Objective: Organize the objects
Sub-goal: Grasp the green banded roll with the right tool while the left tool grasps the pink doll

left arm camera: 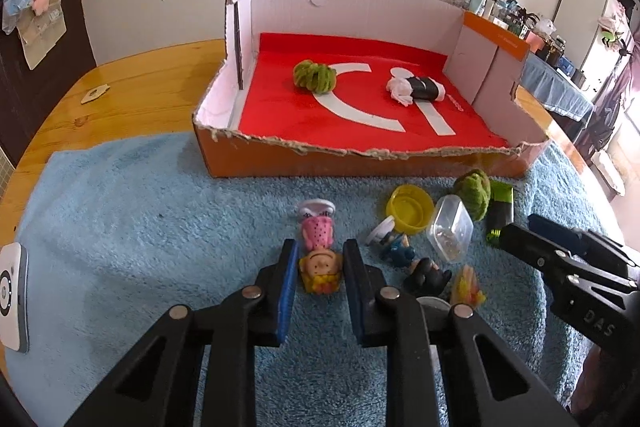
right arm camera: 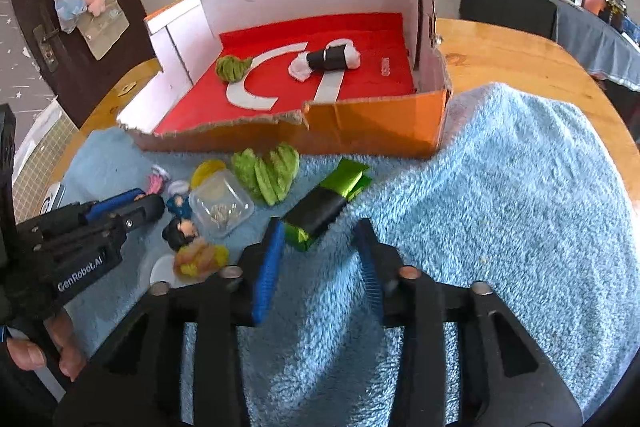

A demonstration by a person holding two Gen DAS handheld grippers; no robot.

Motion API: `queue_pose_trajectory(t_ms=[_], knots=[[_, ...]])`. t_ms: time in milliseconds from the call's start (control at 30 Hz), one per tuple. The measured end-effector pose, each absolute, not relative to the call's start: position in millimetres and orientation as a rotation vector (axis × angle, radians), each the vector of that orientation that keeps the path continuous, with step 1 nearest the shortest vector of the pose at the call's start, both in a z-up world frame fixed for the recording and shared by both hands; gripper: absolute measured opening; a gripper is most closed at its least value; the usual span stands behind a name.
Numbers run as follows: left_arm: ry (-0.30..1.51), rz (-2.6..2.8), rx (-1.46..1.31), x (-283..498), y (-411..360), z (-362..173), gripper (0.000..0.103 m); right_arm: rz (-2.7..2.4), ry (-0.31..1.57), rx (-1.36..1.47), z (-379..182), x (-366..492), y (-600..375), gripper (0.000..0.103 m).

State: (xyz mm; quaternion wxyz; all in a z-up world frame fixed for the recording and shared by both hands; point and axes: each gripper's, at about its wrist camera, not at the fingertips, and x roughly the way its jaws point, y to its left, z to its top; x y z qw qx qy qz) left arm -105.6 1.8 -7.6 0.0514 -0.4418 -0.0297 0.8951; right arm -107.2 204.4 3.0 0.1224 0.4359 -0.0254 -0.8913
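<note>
Your left claw (left arm camera: 320, 269) is spread around the doll (left arm camera: 320, 259) on the towel (left arm camera: 140, 207), pads beside its head, not yet pinching; your right claw (right arm camera: 320, 247) gapes near the green roll (right arm camera: 326, 205); two items already lie in the box (left arm camera: 360, 163), and about eight wait outside, near the tabletop's front; the doll's long axis runs head toward you, feet toward the box.

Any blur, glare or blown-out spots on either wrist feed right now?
Left wrist view: sharp, window at far right blown out, fisheye bends the orange box. Right wrist view: right gripper finger smeared by motion blur, glare on the wooden table.
</note>
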Motion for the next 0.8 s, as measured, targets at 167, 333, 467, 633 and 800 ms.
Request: queue_pose_trajectory(t_ms=[167,333,467,633,800], knots=[[-0.075,2.736,-1.339,-107.6,1.4,-6.2,0.028,-2.637,0.011,1.223,11.9,-108.1,194.1,0.06],[-0.084,2.724,-1.358,-110.0,0.8,-11.5,0.028,-2.636,0.085,1.192,13.3,-119.0,183.0,0.06],[-0.087,2.719,-1.354,-110.2,-0.4,-12.0,0.028,-2.609,0.077,1.218,5.8,-126.9,181.9,0.058],[-0.111,2.713,-1.348,-110.0,-3.2,-11.5,0.028,-2.596,0.005,1.246,-3.9,-123.2,194.3,0.053],[-0.11,2.717,-1.343,-110.5,-2.3,-11.5,0.028,-2.601,0.005,1.247,-5.8,-120.7,200.2,0.042]])
